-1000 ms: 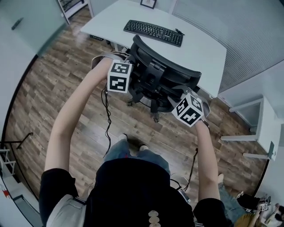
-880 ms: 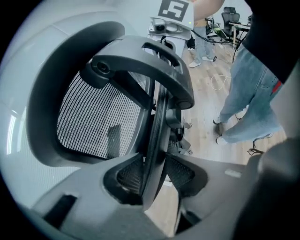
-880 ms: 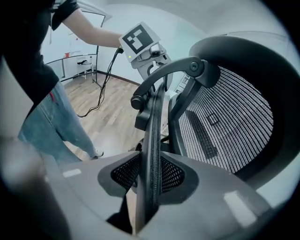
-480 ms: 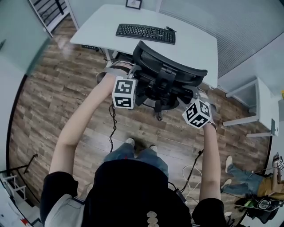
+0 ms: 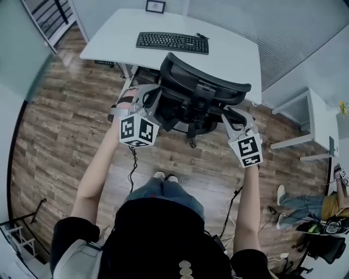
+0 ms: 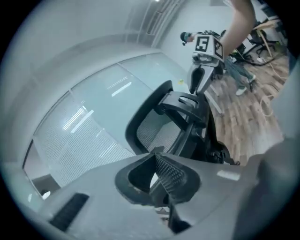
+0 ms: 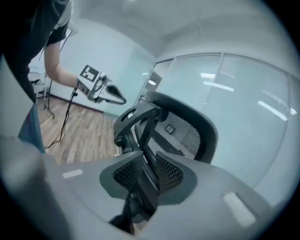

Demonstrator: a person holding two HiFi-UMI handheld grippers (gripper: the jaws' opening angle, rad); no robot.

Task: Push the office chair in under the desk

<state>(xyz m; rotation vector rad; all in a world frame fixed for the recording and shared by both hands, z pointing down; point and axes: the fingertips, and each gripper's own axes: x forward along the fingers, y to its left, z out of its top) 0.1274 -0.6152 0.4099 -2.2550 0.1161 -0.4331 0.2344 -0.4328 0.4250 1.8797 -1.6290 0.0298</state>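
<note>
From here the office chair's point(image 5: 204, 90) seat is hidden: it sits tucked under the near edge of the white desk point(image 5: 232, 54), with the mesh back up against that edge and only one caster point(image 5: 192, 144) poking out below. The head view cuts off a second person at the right edge, so I see only their legs point(image 5: 297, 206). The small frame point(image 5: 155, 6) at the back of the desk is too small to read, and I can't make out the legends on the keyboard point(image 5: 172, 42). The left cube point(image 5: 138, 131) and right cube point(image 5: 248, 151) carry black-and-white square patterns, no words. The left gripper point(image 6: 156, 159) has just snapped closed, its pads pressed together on nothing. The right gripper point(image 7: 147, 158) has just been closing too, but its pads stand partly apart, with a dark strut of the chair showing in the gap. Compared with a second ago, the chair sits against the desk much as before, while both cubes have come back from it and rolled to show other faces.
</note>
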